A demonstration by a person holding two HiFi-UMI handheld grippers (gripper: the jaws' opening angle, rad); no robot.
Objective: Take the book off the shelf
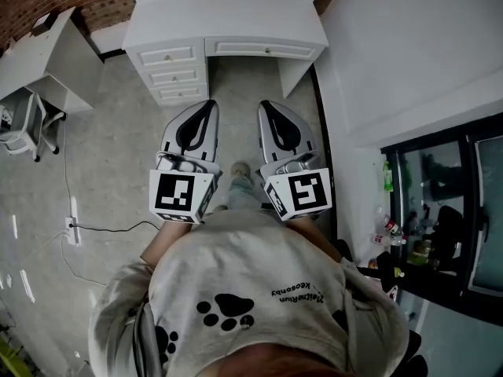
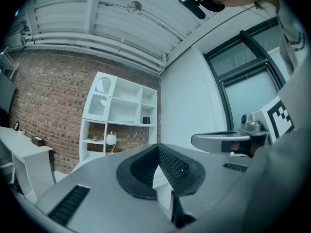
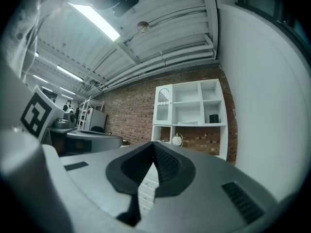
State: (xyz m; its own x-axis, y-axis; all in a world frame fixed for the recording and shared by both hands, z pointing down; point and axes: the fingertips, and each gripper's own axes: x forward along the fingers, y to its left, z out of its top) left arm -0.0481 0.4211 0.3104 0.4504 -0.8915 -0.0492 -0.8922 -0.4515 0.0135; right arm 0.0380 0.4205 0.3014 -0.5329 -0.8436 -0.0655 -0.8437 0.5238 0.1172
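Straight ahead stands a white shelf unit point(image 2: 121, 115) point(image 3: 190, 114) on a white desk point(image 1: 228, 18) against a brick wall. A small dark object point(image 2: 146, 120) point(image 3: 214, 118) stands in one compartment, too small to identify. No book can be told apart at this distance. My left gripper point(image 1: 206, 105) point(image 2: 158, 147) and right gripper point(image 1: 266, 105) point(image 3: 153, 143) are held level side by side, well short of the desk, pointing at it. The jaws of both are shut, with nothing between them.
The desk has drawers point(image 1: 177, 69) at its left and a knee gap below. A round white lamp point(image 2: 111, 138) point(image 3: 177, 140) sits on a lower shelf. To the left are another white desk point(image 1: 39, 61), a chair point(image 1: 23, 128) and a floor cable point(image 1: 102, 228). A white wall and a dark cabinet point(image 1: 440, 210) lie to the right.
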